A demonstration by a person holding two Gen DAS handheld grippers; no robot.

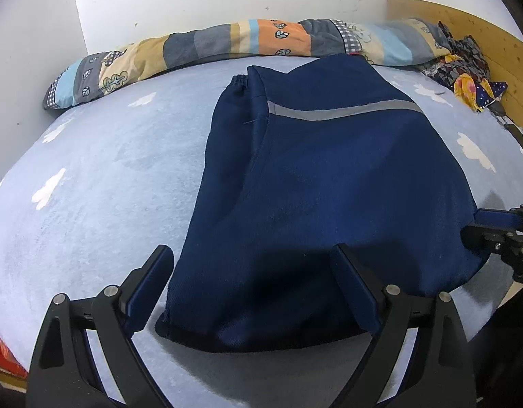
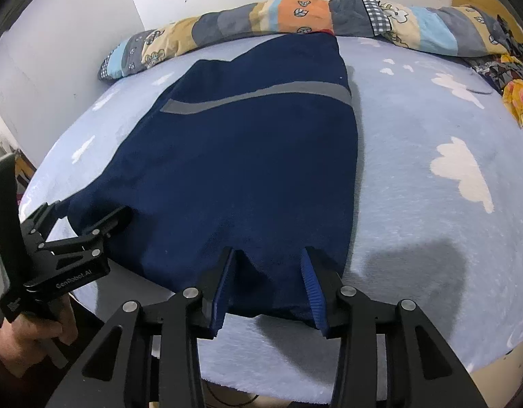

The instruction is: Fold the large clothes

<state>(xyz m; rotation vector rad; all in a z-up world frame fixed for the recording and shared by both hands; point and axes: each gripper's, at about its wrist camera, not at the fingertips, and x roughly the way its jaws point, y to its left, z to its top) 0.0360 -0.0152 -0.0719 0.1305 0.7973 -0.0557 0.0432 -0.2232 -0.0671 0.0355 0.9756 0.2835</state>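
Garment (image 1: 329, 176) near hem shadowed; right tool (image 2: 270, 255) fingertips sunk in cloth.

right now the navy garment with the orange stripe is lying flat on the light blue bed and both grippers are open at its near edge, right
Not quite: the stripe across the navy garment is grey, not orange, as the right wrist view shows. The rest holds: it lies flat on the light blue bed, with the left gripper and right gripper open at its near edge.
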